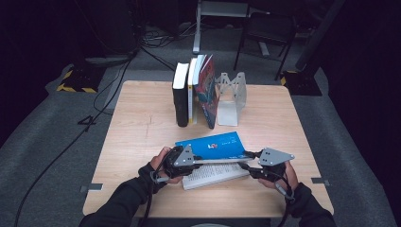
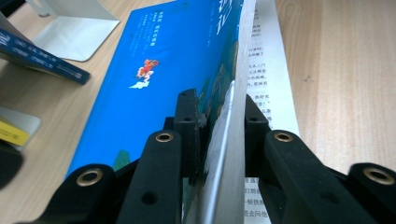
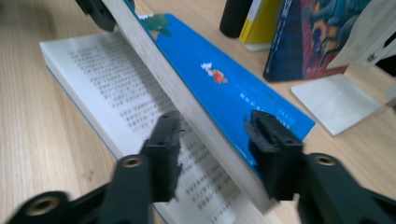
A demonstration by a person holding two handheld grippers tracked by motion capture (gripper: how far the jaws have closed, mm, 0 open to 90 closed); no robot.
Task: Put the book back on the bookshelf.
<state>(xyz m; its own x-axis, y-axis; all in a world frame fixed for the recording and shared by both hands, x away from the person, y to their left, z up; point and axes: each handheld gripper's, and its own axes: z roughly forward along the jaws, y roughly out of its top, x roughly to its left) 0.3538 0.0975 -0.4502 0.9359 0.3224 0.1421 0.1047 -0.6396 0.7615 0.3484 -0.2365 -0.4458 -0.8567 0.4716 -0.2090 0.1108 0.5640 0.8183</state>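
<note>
Dark floor and trailing cables surround a pale wooden table (image 1: 142,123), where a blue-covered book (image 1: 215,144) lies open at the near edge, well in front of a row of upright books (image 1: 194,90) and a white metal bookend (image 1: 231,97). The book's lifted front portion is clamped at one end by the left gripper (image 2: 219,116), while the right gripper (image 3: 215,149) straddles the other end with its jaws parted and no pad pressing. For a clean closing or lifting, that looser end should be gripped squarely first, both ends kept level, and the printed pages (image 3: 102,79) kept from creasing.
</note>
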